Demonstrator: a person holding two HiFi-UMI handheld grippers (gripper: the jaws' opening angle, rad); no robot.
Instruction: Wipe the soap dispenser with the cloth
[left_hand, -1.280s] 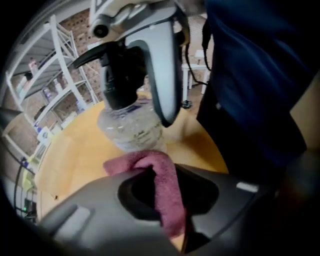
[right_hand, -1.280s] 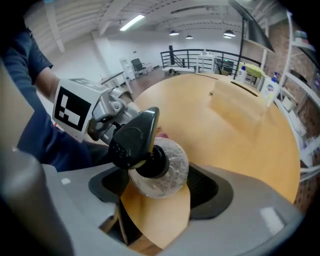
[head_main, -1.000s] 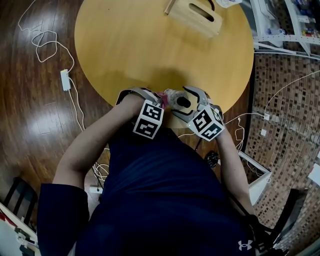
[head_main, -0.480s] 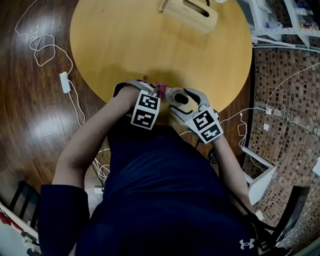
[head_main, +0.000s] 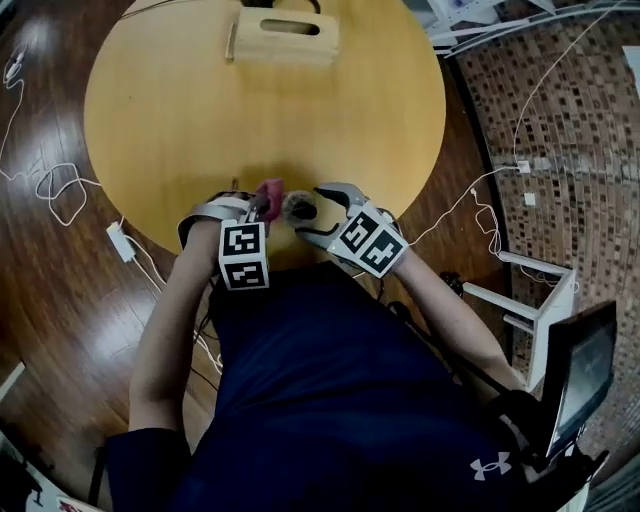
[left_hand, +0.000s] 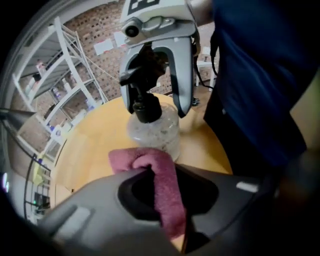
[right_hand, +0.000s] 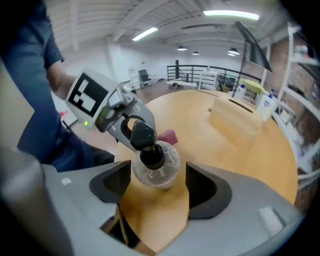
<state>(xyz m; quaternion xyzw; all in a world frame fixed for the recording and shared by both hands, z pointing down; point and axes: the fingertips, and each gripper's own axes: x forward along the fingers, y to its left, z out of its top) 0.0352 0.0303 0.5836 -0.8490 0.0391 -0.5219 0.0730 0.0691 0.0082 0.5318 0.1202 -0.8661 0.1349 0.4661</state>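
Pink cloth (left_hand: 162, 182) tight between fingers (left_hand: 95, 200) of the left gripper (left_hand: 167, 195), soap dispenser (left_hand: 152, 131) just beyond.

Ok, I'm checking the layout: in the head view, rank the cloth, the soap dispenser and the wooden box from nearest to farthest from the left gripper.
1. cloth, clamped in the left gripper.
2. soap dispenser, just to the cloth's right.
3. wooden box, at the far edge of the table.

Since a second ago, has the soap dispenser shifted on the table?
No, as far as shows: the soap dispenser still stands near the table's near edge, opposite the wooden box; only the camera shifted.
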